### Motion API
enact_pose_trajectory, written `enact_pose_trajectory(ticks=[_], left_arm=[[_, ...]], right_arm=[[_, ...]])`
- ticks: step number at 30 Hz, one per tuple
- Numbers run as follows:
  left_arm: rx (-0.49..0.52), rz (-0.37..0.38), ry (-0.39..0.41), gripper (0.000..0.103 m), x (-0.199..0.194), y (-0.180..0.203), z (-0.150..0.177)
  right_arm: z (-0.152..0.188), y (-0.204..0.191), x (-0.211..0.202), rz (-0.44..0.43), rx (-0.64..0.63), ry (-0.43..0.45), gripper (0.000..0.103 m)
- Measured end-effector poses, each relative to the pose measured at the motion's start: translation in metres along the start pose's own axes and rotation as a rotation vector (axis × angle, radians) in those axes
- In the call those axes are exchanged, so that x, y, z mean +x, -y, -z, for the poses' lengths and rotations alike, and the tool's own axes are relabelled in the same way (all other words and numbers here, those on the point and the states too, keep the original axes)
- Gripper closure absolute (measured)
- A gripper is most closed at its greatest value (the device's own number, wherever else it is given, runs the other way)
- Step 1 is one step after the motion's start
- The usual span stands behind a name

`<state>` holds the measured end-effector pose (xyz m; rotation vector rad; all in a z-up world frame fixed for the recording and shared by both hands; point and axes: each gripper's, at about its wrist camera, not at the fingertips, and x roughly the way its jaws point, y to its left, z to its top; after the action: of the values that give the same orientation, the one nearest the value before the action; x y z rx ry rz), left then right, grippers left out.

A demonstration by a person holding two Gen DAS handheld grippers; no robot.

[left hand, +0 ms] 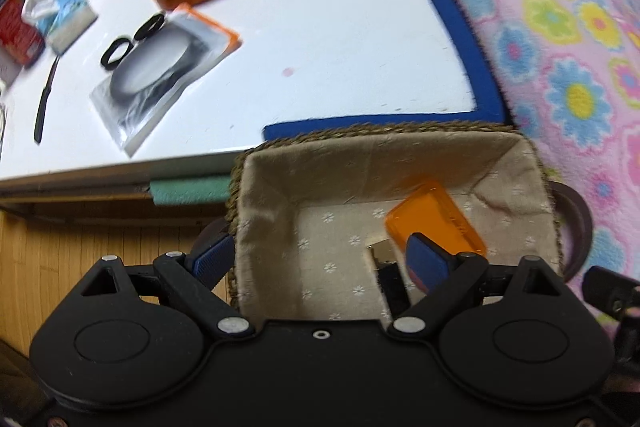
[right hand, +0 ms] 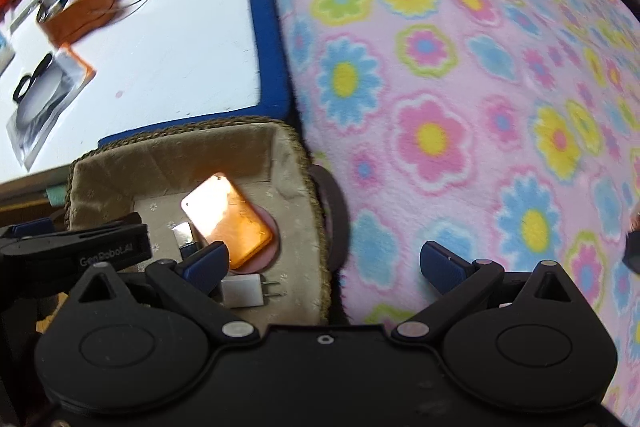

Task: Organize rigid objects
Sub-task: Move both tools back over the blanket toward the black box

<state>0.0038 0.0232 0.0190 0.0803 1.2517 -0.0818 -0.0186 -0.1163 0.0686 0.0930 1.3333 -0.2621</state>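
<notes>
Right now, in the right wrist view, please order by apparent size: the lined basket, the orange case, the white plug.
1. lined basket
2. orange case
3. white plug, partly hidden by a gripper finger, yet clearly smallest.

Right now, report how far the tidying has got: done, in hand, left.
Done: the orange case, a white plug and a small metal-and-black item lie in the lined basket. In hand: nothing; the left gripper hangs open over the basket, the right gripper open beside it, both empty. Left: two black rings, a packaged disc and a black pen on the white table.
</notes>
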Motion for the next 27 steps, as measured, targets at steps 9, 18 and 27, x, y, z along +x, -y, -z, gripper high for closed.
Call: enact_pose_trajectory(ticks=[9,18,27], left_arm=[[0.148,0.044,0.068,0.013,-0.042,0.056,0.005],[0.272,0.119,0.071,0.013,-0.071,0.13,0.016],[0.427,0.201,0.069,0.013,-0.098,0.214,0.029]], right_arm=[[0.026,0.097,-0.02,0.047,0.201,0.02,0.001],[0.066,0.187,-0.031,0.091,0.36,0.032,0.001],[0.107,0.286,-0.036,0.132,0.502,0.057,0.001]])
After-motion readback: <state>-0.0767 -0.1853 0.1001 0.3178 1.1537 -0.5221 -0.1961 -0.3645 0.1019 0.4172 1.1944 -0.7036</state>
